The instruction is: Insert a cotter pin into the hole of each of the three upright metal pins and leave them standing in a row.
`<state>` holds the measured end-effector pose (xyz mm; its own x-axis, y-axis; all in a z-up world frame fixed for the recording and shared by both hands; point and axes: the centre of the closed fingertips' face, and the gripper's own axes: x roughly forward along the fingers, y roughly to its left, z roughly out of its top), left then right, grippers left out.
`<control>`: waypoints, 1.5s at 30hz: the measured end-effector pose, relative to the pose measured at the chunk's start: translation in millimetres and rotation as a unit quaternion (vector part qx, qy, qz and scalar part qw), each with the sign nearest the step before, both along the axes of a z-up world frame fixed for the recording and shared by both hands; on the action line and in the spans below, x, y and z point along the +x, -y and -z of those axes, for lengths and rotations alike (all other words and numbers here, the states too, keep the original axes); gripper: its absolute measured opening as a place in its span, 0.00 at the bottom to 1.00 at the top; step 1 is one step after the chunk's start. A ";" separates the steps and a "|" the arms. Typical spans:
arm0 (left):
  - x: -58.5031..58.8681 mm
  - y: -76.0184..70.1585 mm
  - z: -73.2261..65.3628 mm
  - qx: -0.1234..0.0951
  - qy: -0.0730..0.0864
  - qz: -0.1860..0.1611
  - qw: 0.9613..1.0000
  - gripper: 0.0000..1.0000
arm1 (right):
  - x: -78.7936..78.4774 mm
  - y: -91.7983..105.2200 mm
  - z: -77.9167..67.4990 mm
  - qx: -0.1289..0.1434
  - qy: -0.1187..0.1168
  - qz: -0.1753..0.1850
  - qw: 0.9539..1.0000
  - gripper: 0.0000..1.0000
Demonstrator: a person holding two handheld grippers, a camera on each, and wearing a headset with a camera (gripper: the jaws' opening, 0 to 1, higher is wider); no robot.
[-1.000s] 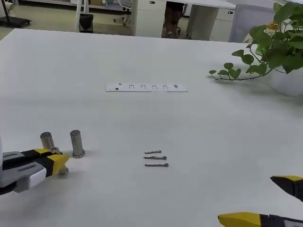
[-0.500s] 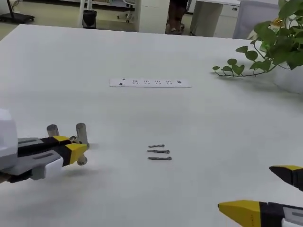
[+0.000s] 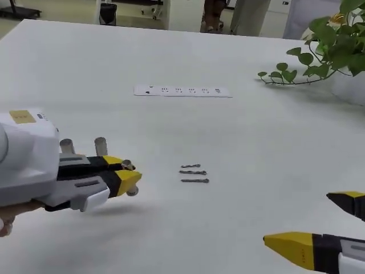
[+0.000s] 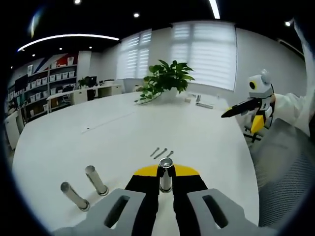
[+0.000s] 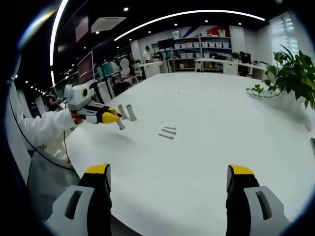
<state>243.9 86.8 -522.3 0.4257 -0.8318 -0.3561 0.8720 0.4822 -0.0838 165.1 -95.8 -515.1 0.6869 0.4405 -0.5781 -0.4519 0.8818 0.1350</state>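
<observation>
Gripping one metal pin (image 4: 165, 174) left of the three cotter pins (image 3: 194, 173), the left gripper (image 3: 130, 171) leaves two more pins (image 3: 101, 145) standing farther left; the right gripper (image 3: 296, 220) gapes empty; seemingly none threaded yet.

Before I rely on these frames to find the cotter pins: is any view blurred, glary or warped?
Head view: soft, even light, a faint shadow under the left gripper; the three cotter pins are small but distinct. Left gripper view: fisheye bends the table edge; the gripped metal pin is sharp, glinting on top. Right gripper view: ceiling lights bow into arcs; cotter pins tiny.
</observation>
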 end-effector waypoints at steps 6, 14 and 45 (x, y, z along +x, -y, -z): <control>-10.6 18.0 7.1 0.012 -0.001 0.032 0.999 0.05 | 4.0 -5.7 -4.2 0.006 0.008 -0.004 1.000 0.97; -22.8 33.7 21.6 0.030 -0.004 0.054 0.998 0.05 | 3.7 -8.0 -4.1 0.010 0.012 -0.002 1.000 0.98; -42.1 56.5 45.5 0.056 -0.005 0.083 0.995 0.06 | -2.5 -13.0 0.0 0.013 0.004 -0.019 1.000 0.98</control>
<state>201.8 30.3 -567.8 0.2821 -0.8450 -0.4542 0.9397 0.3388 -0.0468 162.6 -82.9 -515.1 0.6745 0.4809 -0.5602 -0.4860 0.8604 0.1534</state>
